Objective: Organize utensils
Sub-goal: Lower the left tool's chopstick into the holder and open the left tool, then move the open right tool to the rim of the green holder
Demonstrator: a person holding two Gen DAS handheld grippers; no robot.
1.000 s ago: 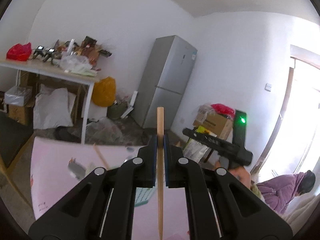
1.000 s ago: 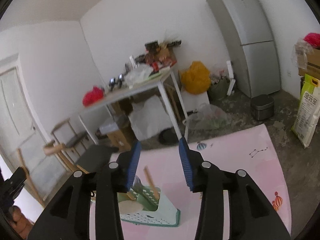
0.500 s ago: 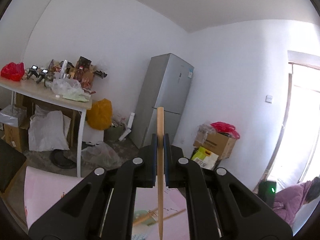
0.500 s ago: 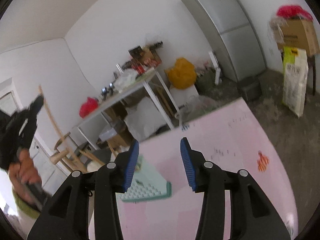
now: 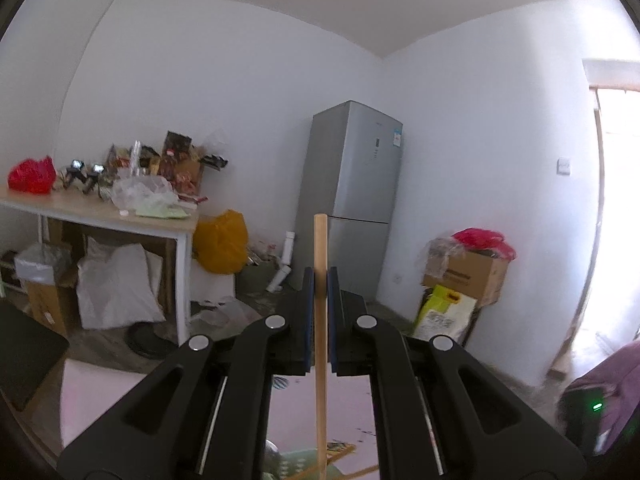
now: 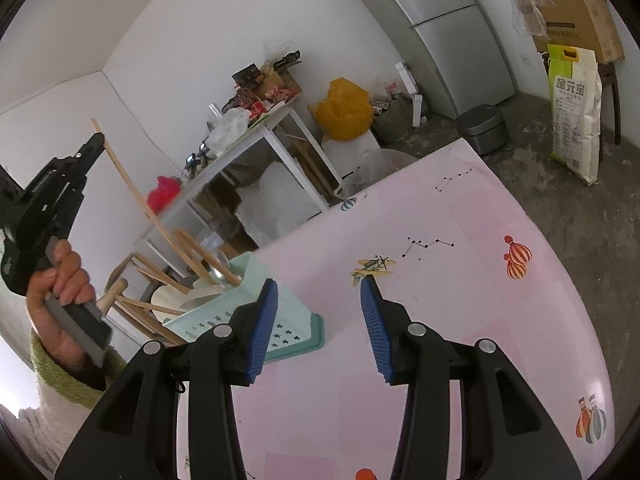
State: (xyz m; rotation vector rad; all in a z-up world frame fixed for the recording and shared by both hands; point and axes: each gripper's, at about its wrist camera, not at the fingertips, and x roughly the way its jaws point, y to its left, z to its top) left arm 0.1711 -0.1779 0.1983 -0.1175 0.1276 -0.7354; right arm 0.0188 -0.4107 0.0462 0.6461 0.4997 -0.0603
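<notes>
Chopstick [image 5: 320, 320], a slim, pale wooden rod, stands upright clamped between the left gripper [image 5: 320, 300]'s blue ribbed pads above a mint perforated plastic basket [image 6: 280, 320] of wooden utensils, while the right gripper [image 6: 318, 320] hangs half-spread, empty, over the glossy pink table [image 6: 460, 320].

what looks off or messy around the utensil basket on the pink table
The mint basket sits at the pink table's left edge, and its wooden utensils splay out at mixed angles instead of standing upright. One chopstick is pinched in the left tongs, raised above the basket. Nothing looks spilled or broken.
</notes>
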